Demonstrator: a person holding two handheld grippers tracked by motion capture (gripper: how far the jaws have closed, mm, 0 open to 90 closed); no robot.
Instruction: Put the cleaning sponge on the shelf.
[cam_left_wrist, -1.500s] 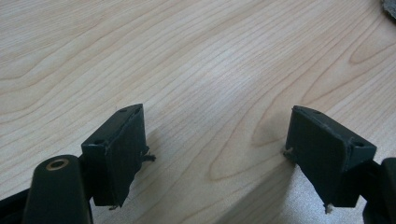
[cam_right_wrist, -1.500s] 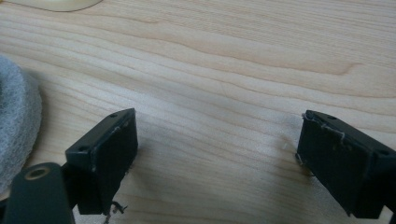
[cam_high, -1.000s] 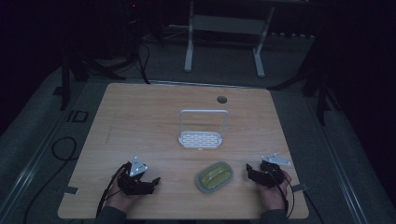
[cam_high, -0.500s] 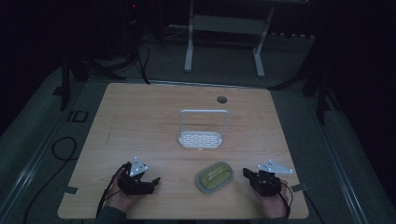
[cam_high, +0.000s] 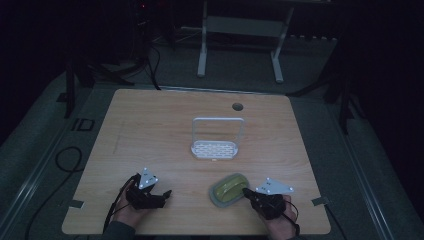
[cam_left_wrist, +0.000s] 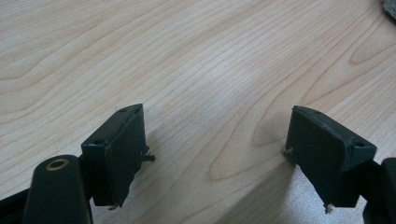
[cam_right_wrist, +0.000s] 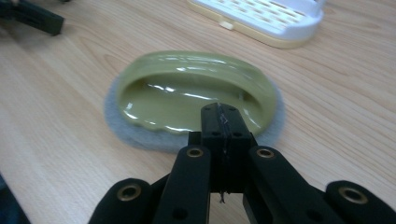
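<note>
Right claw (cam_right_wrist: 223, 116), jaws pressed together, touches the green scrubber (cam_right_wrist: 187, 88).

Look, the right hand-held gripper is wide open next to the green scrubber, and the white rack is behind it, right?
Not quite: the right hand-held gripper is shut, not wide open. The right gripper view shows its jaws pressed together beside the green scrubber, with the white rack behind it.

A light wooden table (cam_high: 165, 125) carries a white slotted rack (cam_high: 215, 149) and, just ahead of the right gripper's pressed-together fingertips (cam_right_wrist: 223, 122), a green scrubber (cam_high: 228, 189).
</note>
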